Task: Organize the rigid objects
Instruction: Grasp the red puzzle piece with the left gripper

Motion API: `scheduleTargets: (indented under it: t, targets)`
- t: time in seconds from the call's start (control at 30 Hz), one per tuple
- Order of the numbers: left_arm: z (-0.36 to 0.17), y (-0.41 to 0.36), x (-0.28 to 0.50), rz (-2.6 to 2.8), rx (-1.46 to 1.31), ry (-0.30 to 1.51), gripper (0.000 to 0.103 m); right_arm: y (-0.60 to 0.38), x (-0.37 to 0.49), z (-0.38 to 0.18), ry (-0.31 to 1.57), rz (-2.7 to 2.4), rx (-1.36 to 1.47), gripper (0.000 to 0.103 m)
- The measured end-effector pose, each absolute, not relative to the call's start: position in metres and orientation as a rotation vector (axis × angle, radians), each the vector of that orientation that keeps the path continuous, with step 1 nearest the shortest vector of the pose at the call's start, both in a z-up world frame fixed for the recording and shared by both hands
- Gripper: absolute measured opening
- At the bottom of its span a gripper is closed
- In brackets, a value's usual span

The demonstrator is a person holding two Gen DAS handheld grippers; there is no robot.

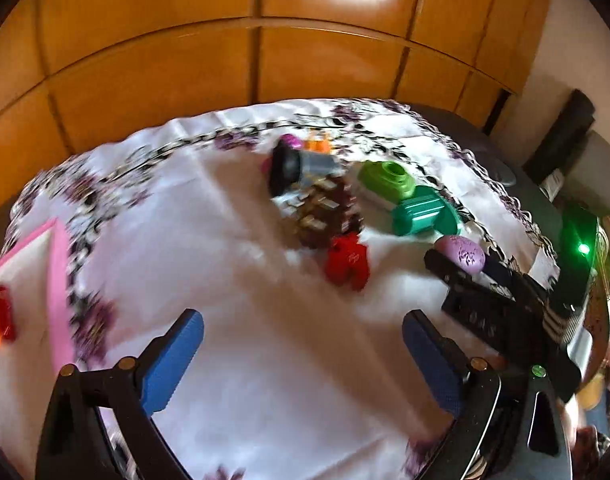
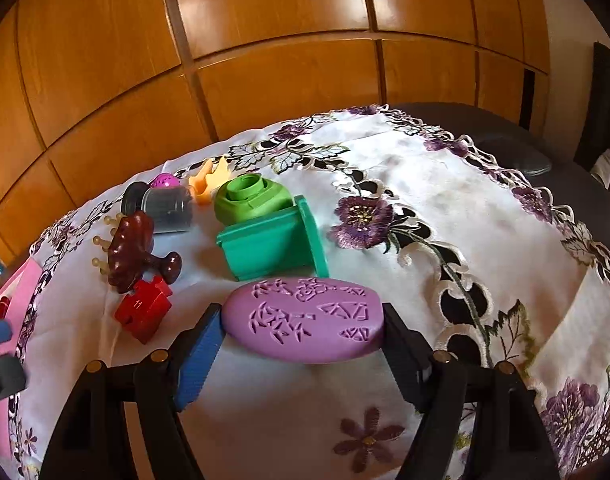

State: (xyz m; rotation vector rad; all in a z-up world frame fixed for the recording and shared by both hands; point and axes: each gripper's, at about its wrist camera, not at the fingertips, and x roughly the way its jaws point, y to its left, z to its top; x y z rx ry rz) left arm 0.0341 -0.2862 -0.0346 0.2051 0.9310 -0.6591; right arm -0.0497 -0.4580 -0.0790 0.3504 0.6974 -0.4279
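A purple oval stamp [image 2: 309, 320] with a carved pattern lies between the pads of my right gripper [image 2: 301, 314], which is shut on its two ends just above the cloth. The left wrist view shows that stamp [image 1: 461, 252] at the right. My left gripper [image 1: 301, 320] is open over bare cloth, nothing between its blue pads. Ahead of it lie a red puzzle piece [image 1: 347, 262], a brown knobbed piece [image 1: 325, 212], a grey cylinder with a black cap [image 1: 305, 166], a light green piece [image 1: 387, 178] and a teal piece [image 1: 421, 216].
A pink-rimmed tray [image 1: 59, 280] at the left holds red and orange pieces [image 1: 3, 316]. An orange crown shape [image 2: 209, 184] and a magenta ball [image 2: 165, 181] lie behind the cylinder. A flowered tablecloth [image 2: 465, 208] covers the table, and wooden cabinet doors [image 2: 285, 80] stand behind it.
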Motion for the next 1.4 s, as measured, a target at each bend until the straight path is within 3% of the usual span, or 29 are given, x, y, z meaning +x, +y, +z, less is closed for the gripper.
scheduleTargets:
  t: [0.03, 0.1, 0.57, 0.7, 0.83, 1.4]
  targets:
    - [-0.038, -0.295, 0.037, -0.657, 0.227, 0.934, 0.085, -0.459, -0.05, -0.079, 0.693, -0.432, 0.355, 0.077]
    - [-0.044, -0.31, 0.04, -0.668, 0.27, 0.932, 0.077, -0.46, -0.051, -0.079, 0.688, -0.43, 0.361, 0.077]
    - [-0.077, -0.345, 0.068, -0.753, 0.255, 0.971, 0.065, -0.464, -0.054, -0.081, 0.662, -0.422, 0.392, 0.077]
    - [-0.079, -0.352, 0.066, -0.754, 0.322, 0.928, 0.046, -0.464, -0.054, -0.081, 0.661, -0.423, 0.393, 0.077]
    - [-0.08, -0.35, 0.063, -0.777, 0.341, 0.912, 0.033, -0.463, -0.053, -0.081, 0.662, -0.424, 0.39, 0.077]
    - [-0.074, -0.263, 0.05, -0.685, 0.197, 0.908, 0.032, -0.461, -0.051, -0.081, 0.673, -0.437, 0.363, 0.077]
